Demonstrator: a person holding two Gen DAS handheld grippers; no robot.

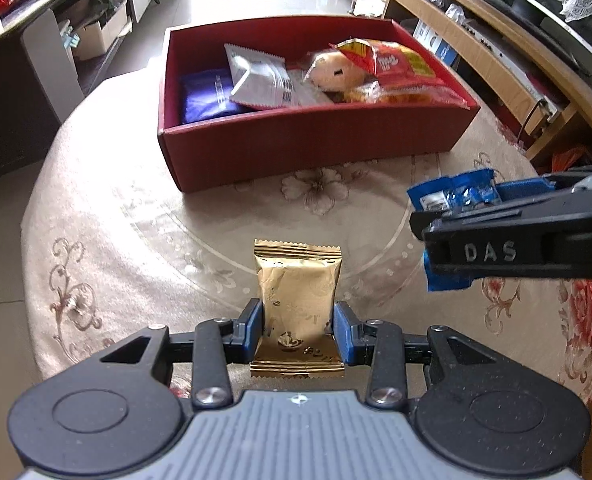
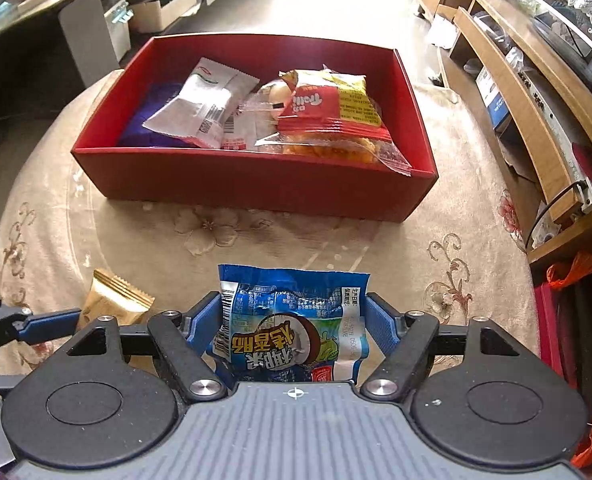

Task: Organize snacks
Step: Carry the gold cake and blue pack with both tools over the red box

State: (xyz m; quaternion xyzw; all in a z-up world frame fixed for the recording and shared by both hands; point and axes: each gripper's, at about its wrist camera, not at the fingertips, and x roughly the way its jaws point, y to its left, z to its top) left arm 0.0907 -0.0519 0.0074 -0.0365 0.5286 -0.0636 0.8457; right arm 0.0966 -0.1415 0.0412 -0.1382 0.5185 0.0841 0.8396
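Observation:
My left gripper (image 1: 298, 330) is shut on a gold snack packet (image 1: 298, 292), its blue pads pressing both sides, above the table. My right gripper (image 2: 292, 320) is shut on a blue snack packet (image 2: 292, 320) with a coconut picture. From the left wrist view the right gripper (image 1: 456, 232) comes in at the right with the blue packet (image 1: 454, 196). The gold packet (image 2: 112, 298) and the left gripper's blue finger (image 2: 50, 326) show at the lower left of the right wrist view. Ahead stands a red box (image 1: 296, 144) (image 2: 252, 178) holding several snack packs.
The round table (image 1: 156, 232) (image 2: 76, 240) wears a beige floral cloth. In the box lie a purple pack (image 1: 208, 96), a white pack (image 2: 204, 106) and a red and yellow pack (image 2: 332, 106). A wooden shelf unit (image 2: 528, 92) runs along the right; a desk and cartons stand at the left.

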